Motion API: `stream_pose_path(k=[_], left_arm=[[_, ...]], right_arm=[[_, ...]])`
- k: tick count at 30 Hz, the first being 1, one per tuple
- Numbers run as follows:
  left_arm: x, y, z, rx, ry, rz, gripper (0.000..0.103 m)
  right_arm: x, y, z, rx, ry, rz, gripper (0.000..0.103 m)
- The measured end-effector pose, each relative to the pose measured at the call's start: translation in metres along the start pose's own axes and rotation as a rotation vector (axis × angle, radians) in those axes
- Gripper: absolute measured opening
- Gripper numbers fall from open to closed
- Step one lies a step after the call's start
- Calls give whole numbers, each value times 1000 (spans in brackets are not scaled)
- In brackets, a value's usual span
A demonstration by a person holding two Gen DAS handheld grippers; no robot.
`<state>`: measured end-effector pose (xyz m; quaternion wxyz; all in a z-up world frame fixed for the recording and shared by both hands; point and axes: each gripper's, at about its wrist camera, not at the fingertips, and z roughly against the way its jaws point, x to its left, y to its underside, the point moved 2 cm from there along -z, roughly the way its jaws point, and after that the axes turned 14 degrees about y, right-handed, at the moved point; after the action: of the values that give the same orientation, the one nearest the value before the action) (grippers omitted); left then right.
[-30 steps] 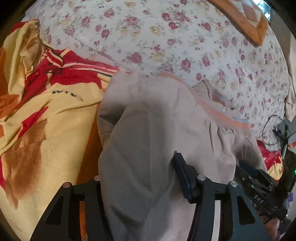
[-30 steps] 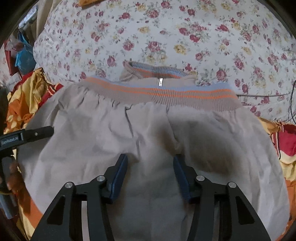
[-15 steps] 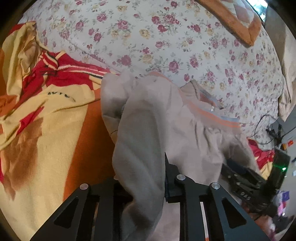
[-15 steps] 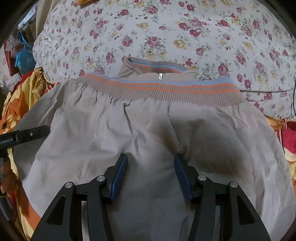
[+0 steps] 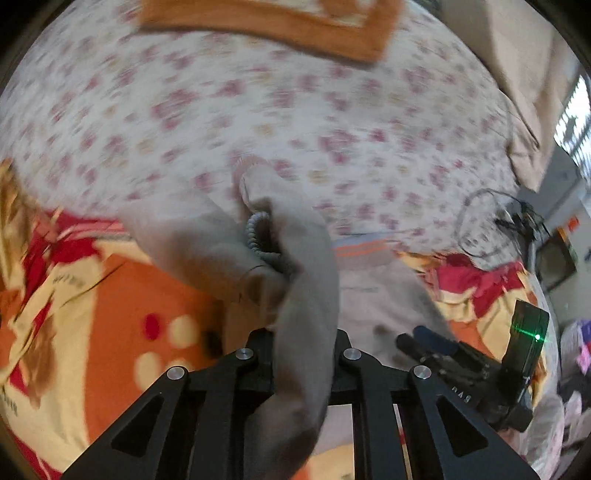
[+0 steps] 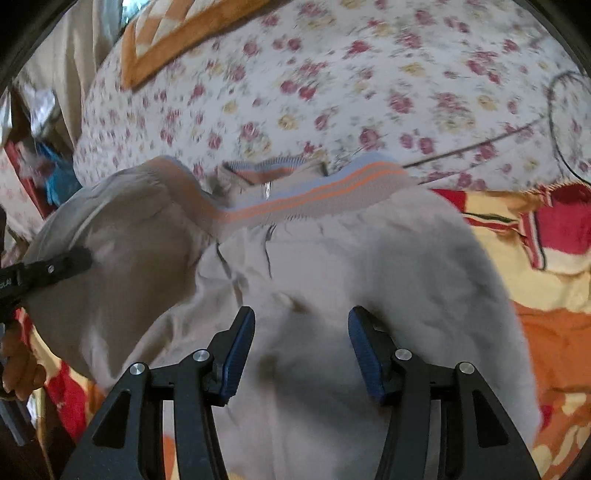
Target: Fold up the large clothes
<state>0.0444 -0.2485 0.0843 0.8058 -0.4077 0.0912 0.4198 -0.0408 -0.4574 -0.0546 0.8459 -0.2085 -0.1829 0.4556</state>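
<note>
A beige garment (image 6: 369, 258) with an orange-and-blue striped ribbed band (image 6: 314, 195) lies on the bed. My left gripper (image 5: 304, 339) is shut on a bunched fold of it, and that fold (image 5: 306, 280) hangs raised and drapes over the jaws. In the right wrist view the left gripper's finger (image 6: 70, 260) holds the garment's left side lifted off the blanket. My right gripper (image 6: 301, 325) stands over the garment's middle with its blue pads (image 6: 240, 350) apart; cloth lies under them, unpinched. The right gripper (image 5: 424, 339) also shows low right in the left wrist view.
The bed has a floral sheet (image 5: 295, 92), with an orange-bordered quilt (image 5: 277, 22) at its far side. A yellow, red and orange blanket (image 5: 92, 314) lies under the garment on both sides. A black cable (image 6: 554, 110) crosses the sheet at right. A hand (image 6: 18, 365) shows at far left.
The left jaws closed on the garment's left edge and lifted it up and toward the middle, bunching the cloth. The right gripper shifted and rolled, its pads staying apart.
</note>
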Motion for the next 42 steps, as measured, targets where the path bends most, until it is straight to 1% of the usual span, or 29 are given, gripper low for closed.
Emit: stream_pose_path(k=[1, 3, 4, 5, 8, 10, 11, 12, 13, 14, 16, 18, 19, 20, 22, 23, 25, 26, 28, 31, 32, 34, 36, 37, 38, 39, 40, 41, 42], left_arm=[[-12, 0, -7, 7, 4, -17, 12], [-37, 4, -31, 40, 16, -53, 12], [-45, 8, -45, 62, 21, -57, 12], [-50, 13, -59, 84, 28, -56, 13], [-52, 30, -101, 189, 71, -31, 20], [-51, 33, -101, 187, 131, -10, 44], [-52, 32, -93, 179, 193, -1, 51], [-54, 31, -86, 174, 227, 3, 61], [-55, 29, -78, 166, 251, 3, 66], [-57, 26, -65, 151, 261, -9, 66], [-55, 23, -35, 112, 257, -46, 66], [-41, 23, -9, 68, 239, -36, 67], [-32, 26, 4, 42, 225, -16, 69], [-20, 32, 19, 10, 204, 8, 69], [1, 45, 34, -25, 141, 42, 70], [15, 55, 36, -26, 75, 65, 70], [33, 73, 26, 14, 10, 92, 68], [39, 84, 18, 47, -6, 107, 68], [45, 96, 4, 83, -1, 124, 66], [50, 113, -16, 122, 12, 122, 66], [52, 116, -21, 127, 11, 115, 66], [52, 119, -25, 132, -15, 57, 67], [48, 118, -33, 130, -17, 29, 68], [48, 117, -36, 132, -12, 32, 69], [50, 117, -38, 133, -4, 39, 69], [52, 116, -37, 135, 2, 47, 70], [50, 113, -44, 137, 5, 52, 70], [50, 110, -46, 137, 6, 55, 70], [51, 111, -46, 135, 8, 54, 69]], right_arm=[[-7, -1, 4, -6, 2, -18, 54], [-28, -3, 13, -21, -20, -93, 58], [-37, -3, 14, -21, -30, -120, 62], [-47, -3, 13, -13, -38, -150, 66], [-71, 2, 1, 37, -40, -222, 67], [-83, 10, -7, 66, -78, -280, 66], [-86, 11, -8, 69, -91, -294, 66], [-89, 12, -8, 68, -107, -308, 66], [-90, 12, -8, 66, -113, -314, 65], [-91, 12, -8, 66, -111, -316, 65], [-91, 12, -9, 72, -107, -321, 65], [-90, 11, -8, 71, -108, -325, 66], [-90, 12, -6, 67, -108, -325, 67], [-89, 12, -2, 61, -110, -327, 67], [-88, 11, 3, 48, -119, -328, 68], [-86, 9, 7, 36, -124, -325, 70], [-81, 3, 11, 18, -134, -310, 73], [-75, -2, 12, 11, -144, -291, 75], [-61, -11, 10, 10, -156, -262, 78], [-38, -28, 0, 12, -182, -201, 84], [-31, -34, -4, 16, -183, -175, 85], [-15, -45, -11, 28, -201, -113, 86], [1, -58, -14, 27, -220, -44, 86], [10, -64, -15, 22, -222, -8, 90], [22, -69, -21, 35, -204, 41, 98], [30, -70, -26, 53, -188, 74, 100], [40, -71, -33, 75, -168, 109, 99], [50, -71, -43, 97, -148, 147, 96], [57, -71, -48, 97, -125, 160, 91]])
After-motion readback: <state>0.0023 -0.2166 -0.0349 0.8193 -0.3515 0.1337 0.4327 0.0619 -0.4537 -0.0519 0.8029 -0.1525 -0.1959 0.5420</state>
